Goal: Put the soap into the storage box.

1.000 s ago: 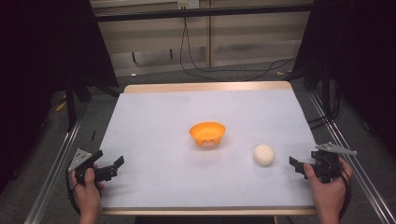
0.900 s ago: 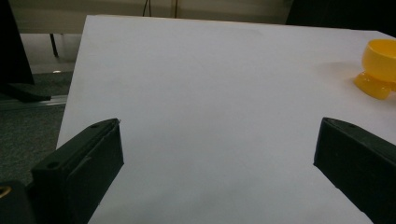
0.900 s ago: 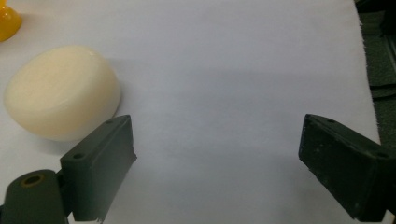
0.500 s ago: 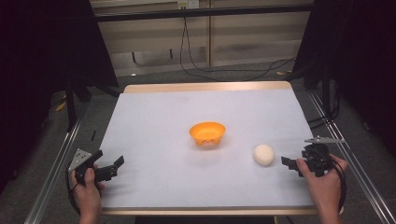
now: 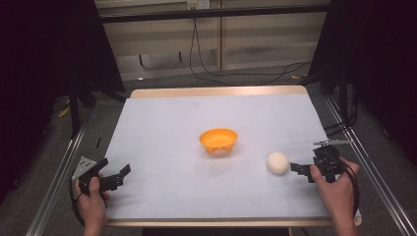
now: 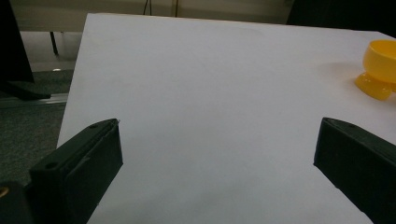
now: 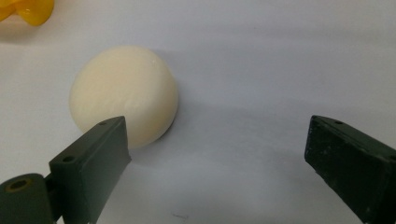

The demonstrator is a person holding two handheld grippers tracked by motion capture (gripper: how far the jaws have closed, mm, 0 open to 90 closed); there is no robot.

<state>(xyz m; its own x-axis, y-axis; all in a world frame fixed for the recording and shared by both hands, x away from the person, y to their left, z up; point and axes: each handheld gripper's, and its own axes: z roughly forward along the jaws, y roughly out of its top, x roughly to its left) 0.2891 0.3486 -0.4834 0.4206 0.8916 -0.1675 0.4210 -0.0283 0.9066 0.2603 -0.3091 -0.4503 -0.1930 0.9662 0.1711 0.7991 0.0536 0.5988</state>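
A small orange footed bowl (image 5: 218, 140) stands upright near the middle of the white-covered table (image 5: 167, 118). To its right lies a cream-coloured ball (image 5: 278, 162). My right gripper (image 5: 299, 171) is open just to the right of the ball, pointing at it. In the right gripper view the ball (image 7: 123, 95) sits ahead of the left jaw, slightly left of the gap, with the right gripper (image 7: 217, 154) holding nothing. My left gripper (image 5: 122, 176) rests open at the table's near left. In the left gripper view, my left gripper (image 6: 217, 149) faces bare sheet, with the bowl (image 6: 380, 65) far right.
Metal rails (image 5: 54, 177) run along both sides of the table. Black cables (image 5: 216, 73) lie on the floor beyond the far edge. Dark curtains stand at the left and right. A bit of the orange bowl (image 7: 28, 10) shows at the right gripper view's top left.
My right gripper has moved left across the table, closing in on the cream ball. The left gripper, the ball and the bowl have stayed put.
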